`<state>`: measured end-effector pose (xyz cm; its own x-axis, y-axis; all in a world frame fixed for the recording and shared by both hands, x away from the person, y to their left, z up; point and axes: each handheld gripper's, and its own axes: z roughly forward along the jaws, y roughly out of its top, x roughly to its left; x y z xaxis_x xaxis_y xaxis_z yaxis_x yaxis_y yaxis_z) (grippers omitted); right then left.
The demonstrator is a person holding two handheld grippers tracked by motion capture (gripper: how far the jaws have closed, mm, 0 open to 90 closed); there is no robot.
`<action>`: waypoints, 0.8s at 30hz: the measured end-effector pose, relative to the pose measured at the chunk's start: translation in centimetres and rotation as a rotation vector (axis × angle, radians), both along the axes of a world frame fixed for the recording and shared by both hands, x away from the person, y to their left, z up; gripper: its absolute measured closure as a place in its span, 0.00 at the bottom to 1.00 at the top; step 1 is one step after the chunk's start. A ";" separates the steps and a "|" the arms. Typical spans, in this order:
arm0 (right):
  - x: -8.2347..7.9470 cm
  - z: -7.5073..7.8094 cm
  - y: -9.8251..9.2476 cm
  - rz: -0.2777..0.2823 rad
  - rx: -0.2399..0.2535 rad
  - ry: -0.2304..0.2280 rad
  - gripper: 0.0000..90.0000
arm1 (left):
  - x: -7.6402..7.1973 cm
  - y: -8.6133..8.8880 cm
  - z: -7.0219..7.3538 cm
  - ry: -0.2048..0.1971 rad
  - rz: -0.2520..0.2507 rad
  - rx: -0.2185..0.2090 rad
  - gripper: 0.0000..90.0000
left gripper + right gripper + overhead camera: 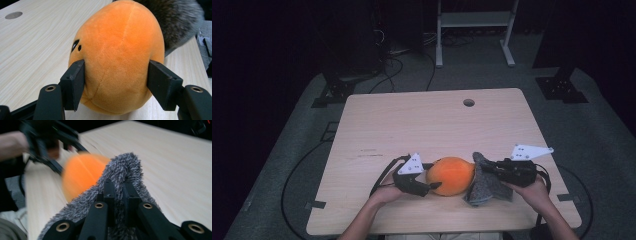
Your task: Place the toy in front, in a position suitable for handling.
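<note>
The orange plush toy (451,175) lies on the desk (422,125) near its front edge, clamped between the jaws of the left tool (115,85). Just beside it, touching, is the grey fuzzy cloth (125,167) — the right tool (119,188) pinches a fold of it tight.

A pale wood-grain surface (422,125) is seen, with a round hole (469,102) set near its far edge. Faint dark marks (371,152) are printed left of its middle. Grey carpet (592,135) is spread around it. Black cables (397,67) are trailed across the carpet behind it. A white metal frame (474,30) is stood farther back, and a black stand base (562,87) is placed at the far right.
</note>
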<state>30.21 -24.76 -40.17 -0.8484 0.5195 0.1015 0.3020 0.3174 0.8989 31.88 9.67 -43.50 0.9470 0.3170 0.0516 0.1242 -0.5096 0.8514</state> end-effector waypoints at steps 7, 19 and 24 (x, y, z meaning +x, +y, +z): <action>0.8 0.3 3.4 0.049 -0.047 -0.036 0.92 | 0.3 0.0 -0.1 0.017 0.031 -0.021 0.37; -0.3 0.0 0.1 -0.037 -0.036 0.006 0.92 | 0.3 -0.6 0.3 0.036 0.050 -0.048 0.38; -0.4 2.4 3.6 0.045 -0.047 -0.053 0.92 | -0.2 -1.4 0.6 0.003 0.035 -0.026 0.38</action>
<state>29.85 -21.17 -37.79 -0.8747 0.4835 0.0322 0.2389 0.3723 0.8968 31.67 8.25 -42.86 0.9355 0.3509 0.0400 0.1440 -0.4824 0.8640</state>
